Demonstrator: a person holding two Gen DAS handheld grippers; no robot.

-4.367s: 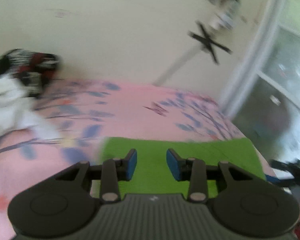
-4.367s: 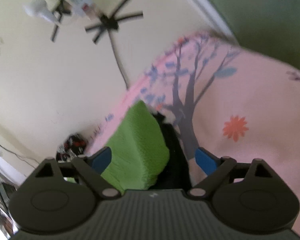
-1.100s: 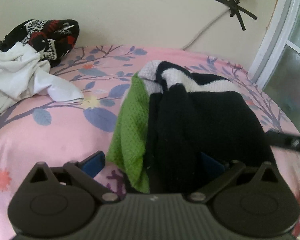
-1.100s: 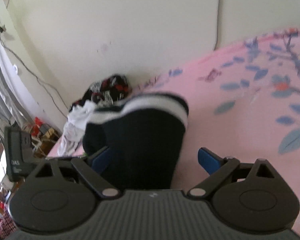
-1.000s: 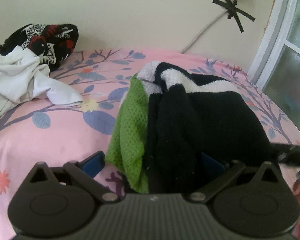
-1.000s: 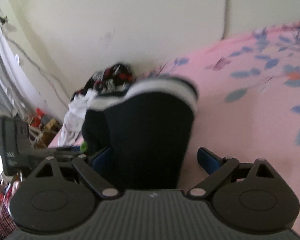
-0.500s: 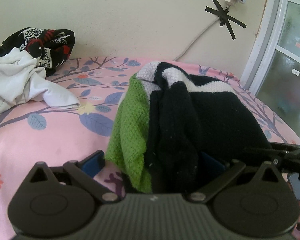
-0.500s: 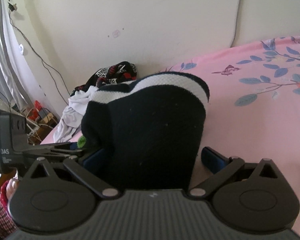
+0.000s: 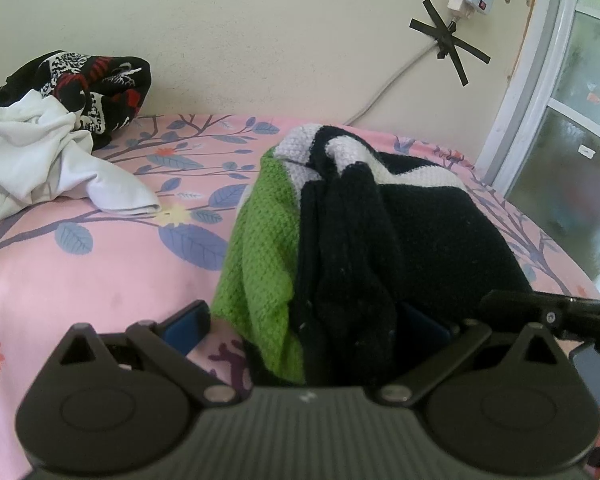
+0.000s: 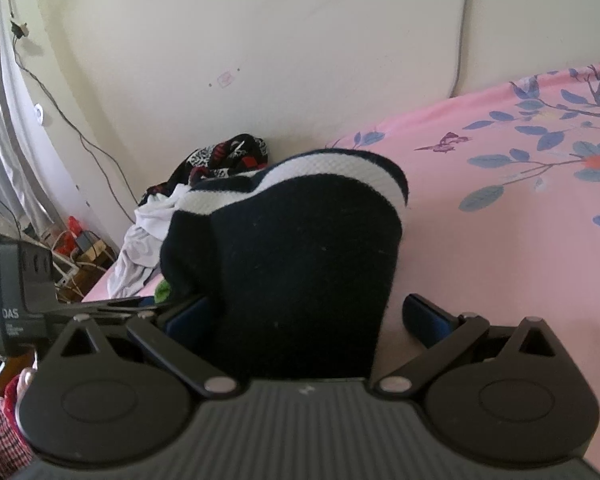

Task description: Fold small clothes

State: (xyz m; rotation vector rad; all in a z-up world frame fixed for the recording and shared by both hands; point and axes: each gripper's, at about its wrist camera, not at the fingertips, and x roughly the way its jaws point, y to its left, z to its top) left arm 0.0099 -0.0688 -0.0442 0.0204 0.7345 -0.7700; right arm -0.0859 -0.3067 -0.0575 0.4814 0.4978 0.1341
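A folded knit garment (image 9: 400, 240), black with a white stripe and a green panel (image 9: 260, 248), lies bunched on the pink floral bed sheet (image 9: 100, 264). My left gripper (image 9: 306, 326) is open, its blue pads on either side of the garment's near end. In the right wrist view the same garment (image 10: 300, 248) fills the space between the wide-apart fingers of my open right gripper (image 10: 308, 320). Each gripper shows in the other's view: the right gripper (image 9: 548, 316) at the garment's right edge, the left gripper (image 10: 20, 300) at its left.
A white cloth (image 9: 32, 160) and a black, red and white garment (image 9: 92, 80) are piled at the bed's far left by the wall. A window frame (image 9: 540, 100) stands on the right. Cables and clutter (image 10: 72, 240) lie beyond the bed edge. A hand (image 10: 24, 378) shows low left.
Since 4.4 s ago the left gripper has opened wide and the garment now shows its black side on top. Over the last second both views shifted slightly; the garment stays put.
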